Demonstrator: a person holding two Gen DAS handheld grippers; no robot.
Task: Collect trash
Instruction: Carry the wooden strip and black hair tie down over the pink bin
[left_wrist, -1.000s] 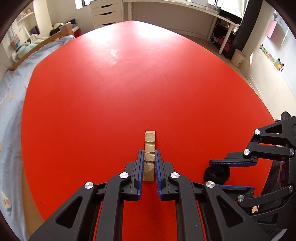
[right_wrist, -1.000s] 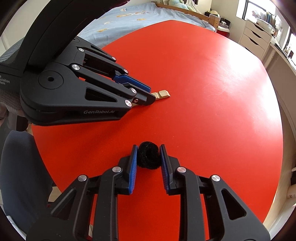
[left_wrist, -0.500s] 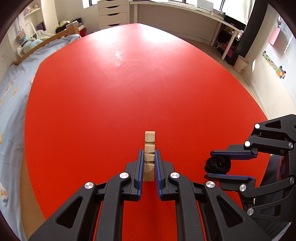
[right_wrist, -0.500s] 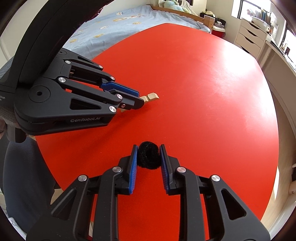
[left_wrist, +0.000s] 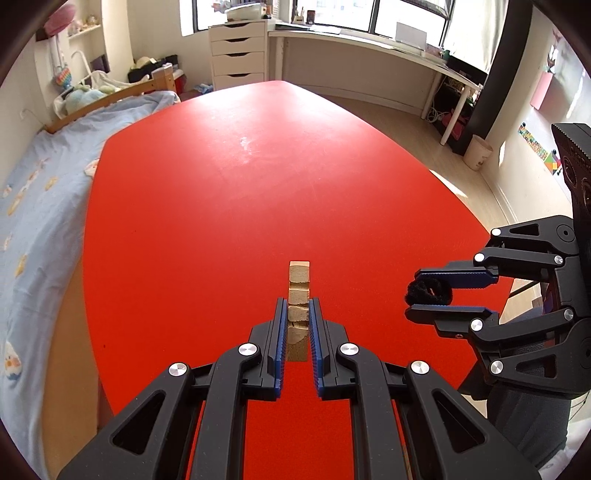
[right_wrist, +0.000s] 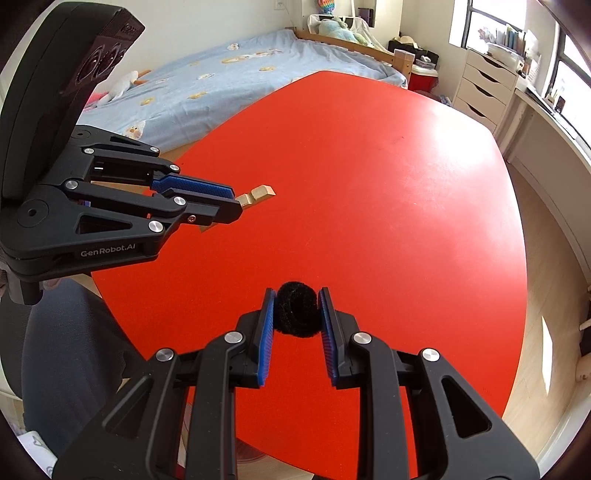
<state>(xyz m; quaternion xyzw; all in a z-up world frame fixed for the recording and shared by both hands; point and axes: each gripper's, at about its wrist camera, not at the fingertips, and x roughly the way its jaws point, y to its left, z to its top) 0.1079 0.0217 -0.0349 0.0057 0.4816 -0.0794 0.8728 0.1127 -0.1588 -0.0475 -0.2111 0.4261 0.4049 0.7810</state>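
Observation:
My left gripper (left_wrist: 298, 306) is shut on a notched tan wooden stick (left_wrist: 298, 291) and holds it above the red table (left_wrist: 221, 184); the stick pokes out past the fingertips. In the right wrist view the left gripper (right_wrist: 229, 206) shows at the left with the stick's tip (right_wrist: 258, 194) sticking out. My right gripper (right_wrist: 297, 299) is shut on a fuzzy black ring (right_wrist: 297, 312), also held above the table. In the left wrist view the right gripper (left_wrist: 413, 293) shows at the right with the black ring (left_wrist: 428, 291) between its jaws.
A bed with a blue sheet (left_wrist: 33, 192) runs along the table's left side. A white drawer unit (left_wrist: 238, 55) and a long desk (left_wrist: 369, 48) stand at the far wall. A small bin (left_wrist: 477, 152) sits on the floor at the right.
Both grippers have risen away from the table with their objects still held, and both views now tilt up to show more of the room. The grips have not changed.

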